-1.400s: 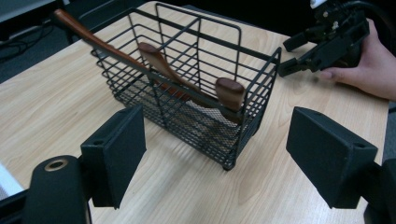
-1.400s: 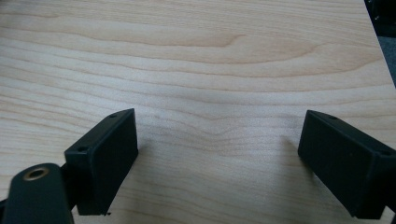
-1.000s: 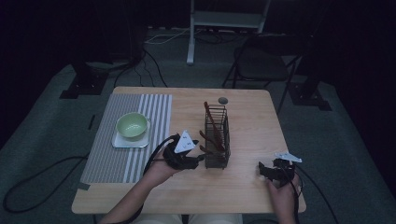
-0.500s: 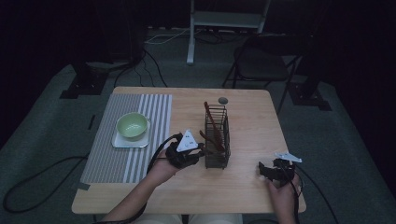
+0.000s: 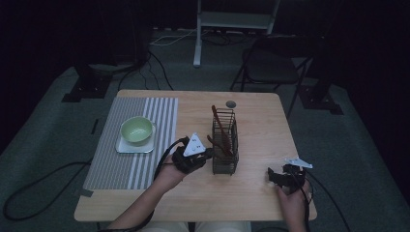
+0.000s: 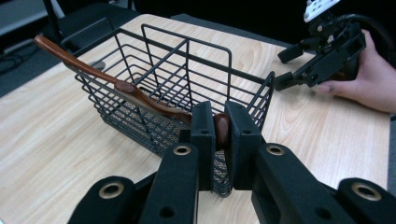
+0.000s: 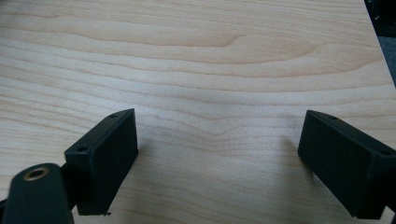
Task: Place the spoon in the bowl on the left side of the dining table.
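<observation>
One wooden table [image 5: 251, 193] carries one black wire basket [image 5: 225, 145], standing near its middle. Brown wooden utensils lean inside the basket; two long handles can be made out in the high view, though the exact count is hard to tell in the dim light. One striped mat [image 5: 133, 140] lies along the table's left part, and on it sits one pale square plate [image 5: 123, 146] with one green bowl [image 5: 137, 129] resting on top. One small dark round spot [image 5: 231, 104] marks the tabletop behind the basket.

Two grippers are on the table. The left gripper [image 6: 221, 135] is pressed against the near wall of the basket, its jaws narrowed tight on the end of one brown utensil [image 6: 140, 100], whose handle runs up and across the basket's rim to the far corner. The person's left hand [image 5: 171, 169] holds this gripper just left of the basket.

The right gripper [image 7: 217, 158] rests low over bare wood near the table's front right corner, well apart from the basket, its jaws spread wide with nothing between them. The right hand [image 5: 292, 200] grips it from behind.
</observation>
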`<state>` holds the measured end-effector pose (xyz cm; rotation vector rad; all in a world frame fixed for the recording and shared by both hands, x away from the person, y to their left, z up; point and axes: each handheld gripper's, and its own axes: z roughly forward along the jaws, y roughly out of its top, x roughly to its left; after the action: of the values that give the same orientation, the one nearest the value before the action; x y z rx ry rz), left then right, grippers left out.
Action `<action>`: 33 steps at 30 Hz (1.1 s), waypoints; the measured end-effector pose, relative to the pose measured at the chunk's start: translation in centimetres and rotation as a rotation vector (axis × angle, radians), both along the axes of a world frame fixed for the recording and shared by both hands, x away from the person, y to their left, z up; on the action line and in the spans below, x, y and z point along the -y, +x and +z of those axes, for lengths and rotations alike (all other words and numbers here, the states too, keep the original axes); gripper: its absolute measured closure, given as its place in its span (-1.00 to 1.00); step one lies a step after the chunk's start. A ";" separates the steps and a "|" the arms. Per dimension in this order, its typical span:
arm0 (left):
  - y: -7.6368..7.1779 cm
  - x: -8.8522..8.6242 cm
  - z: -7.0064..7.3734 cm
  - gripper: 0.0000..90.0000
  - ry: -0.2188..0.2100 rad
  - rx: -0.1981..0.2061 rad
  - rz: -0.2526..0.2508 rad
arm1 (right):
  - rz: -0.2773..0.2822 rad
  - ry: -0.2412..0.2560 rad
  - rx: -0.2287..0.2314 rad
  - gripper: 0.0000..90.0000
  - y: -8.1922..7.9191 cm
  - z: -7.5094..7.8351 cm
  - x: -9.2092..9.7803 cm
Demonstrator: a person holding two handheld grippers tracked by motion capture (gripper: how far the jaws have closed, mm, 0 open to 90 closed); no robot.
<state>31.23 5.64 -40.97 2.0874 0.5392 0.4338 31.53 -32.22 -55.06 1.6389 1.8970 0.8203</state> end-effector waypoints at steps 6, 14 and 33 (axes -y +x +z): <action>-0.2 0.0 0.4 0.85 0.012 0.001 -0.008 | 0.000 0.001 0.000 -0.75 0.0 0.0 0.0; -0.5 -0.5 1.5 0.85 0.001 0.027 0.000 | 0.000 0.000 -0.001 -0.75 0.0 0.0 0.0; -1.6 -1.9 4.3 0.85 -0.020 0.083 0.006 | 0.000 0.000 0.000 -0.75 0.0 0.0 0.0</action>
<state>29.62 7.58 -36.64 2.0397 0.4993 0.5141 31.53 -32.22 -55.06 1.6385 1.8972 0.8205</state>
